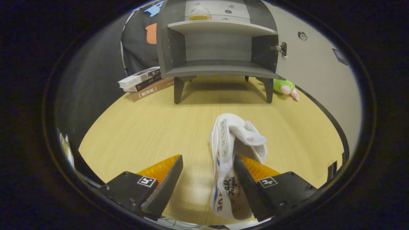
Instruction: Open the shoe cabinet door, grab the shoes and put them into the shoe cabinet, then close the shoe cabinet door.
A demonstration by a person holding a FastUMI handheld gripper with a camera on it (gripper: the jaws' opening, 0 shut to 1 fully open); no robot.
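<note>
At the far left, a stack of books (144, 83) is seen lying on the wooden surface (140, 134), just beside the left leg of the shoe cabinet (220, 48). The cabinet stands well beyond the claw (207, 166) on short legs; its lower compartment is exposed and bare, and its door (316, 73) is swung fully open to the right, the hinge visible at the cabinet's right edge. A green plush toy (285, 87) is tucked by the right rear leg, under the open door.

The claw is spread wide. Its left finger is set well apart from everything, with bare wood between it and the shoe (228, 150) — a white shoe lying on its side, sole edge turned toward the left finger. The right finger is placed against or inside the shoe's opening; whether it actually touches cannot be told. Nothing is gripped yet, since only one finger is near the shoe.

The door step is judged done; the grasp is in hand. Several risks are noted. If the claw is closed from here, the soft upper may be pinched alone and the shoe may fold, swing or slip out on the lift. The shoe may also be pushed sideways by the left finger before it is clamped. During carriage, the dangling heel may be caught on the cabinet's lower shelf edge — too low an approach would be the cause.
</note>
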